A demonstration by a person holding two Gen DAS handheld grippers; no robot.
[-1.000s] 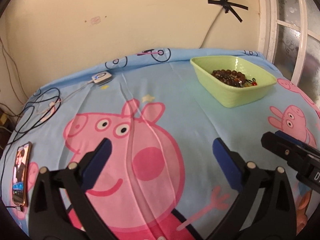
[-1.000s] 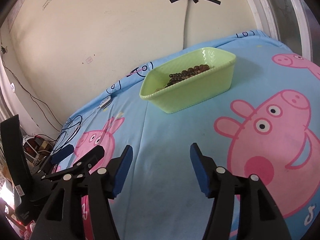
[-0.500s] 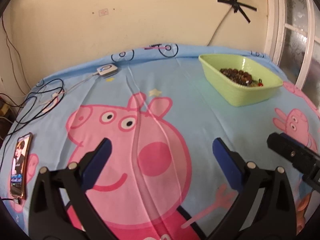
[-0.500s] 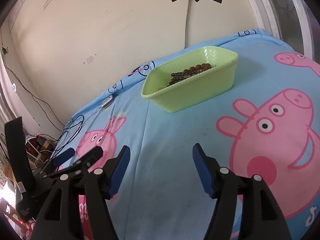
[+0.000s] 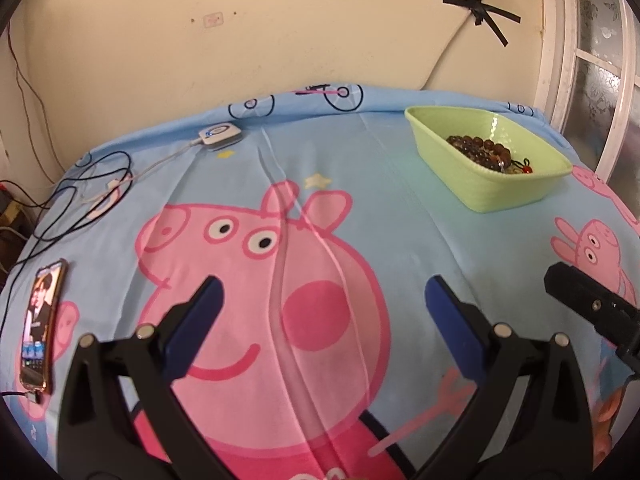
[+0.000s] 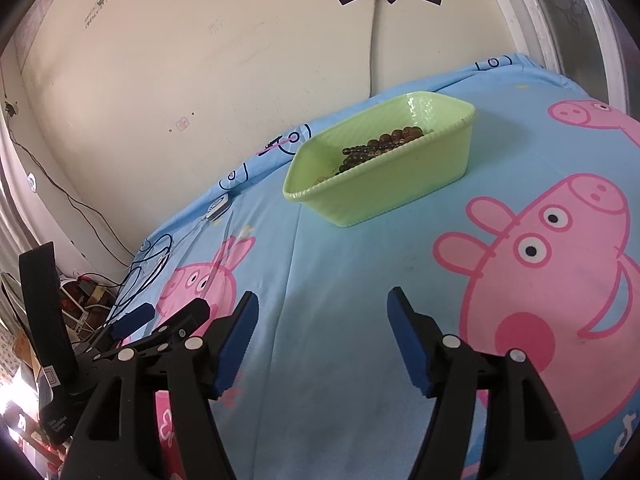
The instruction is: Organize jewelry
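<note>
Item: left claw (image 5: 322, 300). I am holding it wide, nothing between its blue pads (image 5: 200, 316), hanging over the pink pig print on the bedsheet (image 5: 380, 184).

Item: right claw (image 6: 322, 336). I am holding it wide too, carrying nothing, over bare blue cloth.

Item: green tub (image 6: 384, 196). It is sitting ahead of the right claw and a little to its right; from the left claw it is lying far ahead and off to the right (image 5: 500, 196).

Item: bead strings (image 6: 380, 148). They are lying heaped inside the tub, dark brown, with a small red piece (image 5: 527, 168) showing from the left view. No other jewellery is showing on the sheet near either claw.

Item: phone (image 5: 42, 324), wires (image 5: 80, 184), small white charger (image 5: 219, 134). All are lying left of the left claw, well apart from the tub.

Risks, as I am judging them:
- The tub is looking light; a pad catching its rim is likely tipping or sliding it on the soft sheet.
- Beads are round and strung loosely; a pinch on one bead is risking a slip, or a tangled strand dragging out.
- The left claw swinging left is risking snagging the wires.
- The two claws are sitting close; reaching together is risking a knock.
</note>
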